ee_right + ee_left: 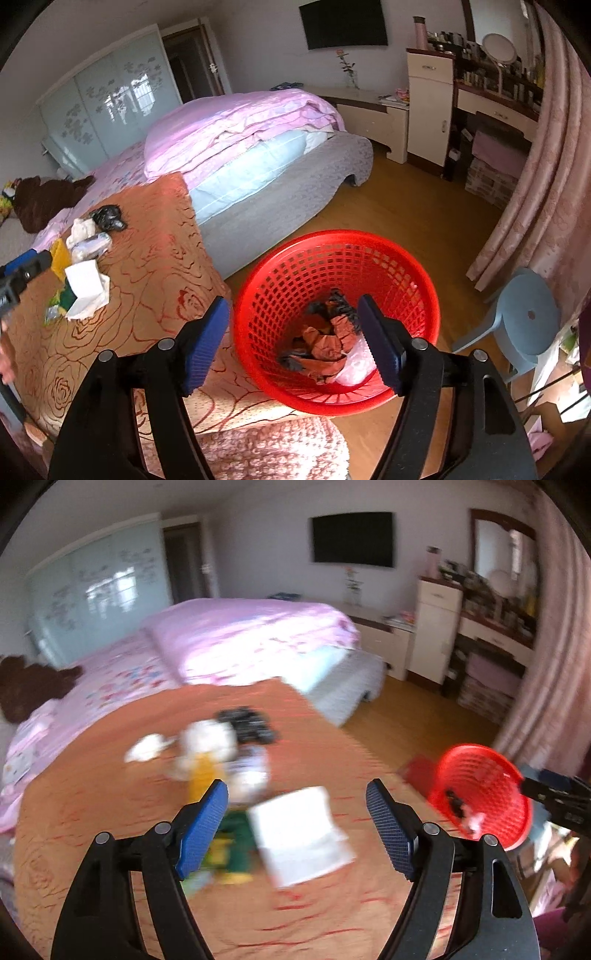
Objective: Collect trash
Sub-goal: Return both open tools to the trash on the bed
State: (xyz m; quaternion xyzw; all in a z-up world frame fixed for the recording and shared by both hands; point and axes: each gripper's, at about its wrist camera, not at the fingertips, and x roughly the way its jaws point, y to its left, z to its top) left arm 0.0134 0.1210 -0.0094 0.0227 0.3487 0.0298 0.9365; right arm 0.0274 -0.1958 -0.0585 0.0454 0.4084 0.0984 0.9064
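Litter lies heaped on an orange rose-patterned cover [155, 266] spread over the near corner of a bed: a white folded paper [303, 834], a green-and-yellow wrapper [232, 845] beside it, crumpled white tissue [82, 229] and a wad of black plastic [107, 217] further back. The left tongs [297, 812] hang released above that pile, nothing between the blue pads, the white paper showing in the gap. The right tongs [293, 341] stand spread over a red mesh basket [258, 295] on the wooden floor just beside the bed's corner, gripping nothing; black, orange and pale scraps [328, 347] already lie at its bottom.

Judged from here, the step in hand is the next pick-up, and the white paper looks the handiest target. It would be done well by coming down with one pad on either side of the folded edge, pinching only the paper and not the cover beneath, then lifting clear before swinging across to the basket. The left view is blurred, so finer detail of the pile cannot be told
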